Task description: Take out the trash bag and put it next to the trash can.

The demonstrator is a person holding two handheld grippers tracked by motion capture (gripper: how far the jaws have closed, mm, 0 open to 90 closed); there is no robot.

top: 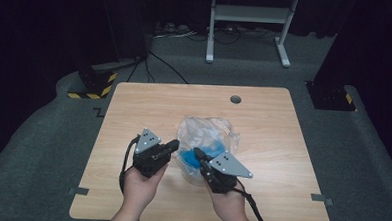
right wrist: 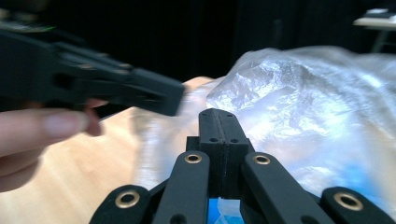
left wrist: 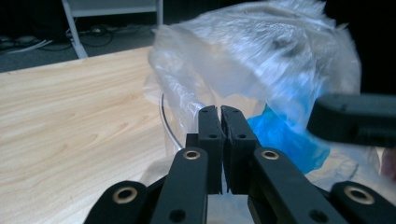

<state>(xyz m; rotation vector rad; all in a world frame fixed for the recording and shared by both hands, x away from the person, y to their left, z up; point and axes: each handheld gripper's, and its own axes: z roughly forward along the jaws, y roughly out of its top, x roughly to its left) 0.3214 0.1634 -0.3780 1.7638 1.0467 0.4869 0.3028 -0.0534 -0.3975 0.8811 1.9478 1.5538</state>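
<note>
A crumpled clear plastic bag (top: pixel 208 131) lies in the middle of the wooden table (top: pixel 134 113), with something bright blue (top: pixel 188 157) inside near its front. My left gripper (top: pixel 175 145) points at the bag's left edge and my right gripper (top: pixel 196 151) at its front, tips close together. In the left gripper view the left gripper (left wrist: pixel 220 109) is shut, with the bag (left wrist: pixel 261 51) and the blue thing (left wrist: pixel 280 135) just beyond and film around it. The right gripper (right wrist: pixel 219 114) is shut against the bag (right wrist: pixel 303 102). Whether either pinches film I cannot tell.
A round hole (top: pixel 235 99) sits near the table's far edge. Beyond the table stand a white frame (top: pixel 248 15), cables on the floor and yellow-and-black striped bases (top: pixel 92 86). The left gripper (right wrist: pixel 116 88) and a hand's fingers (right wrist: pixel 42 126) cross the right gripper view.
</note>
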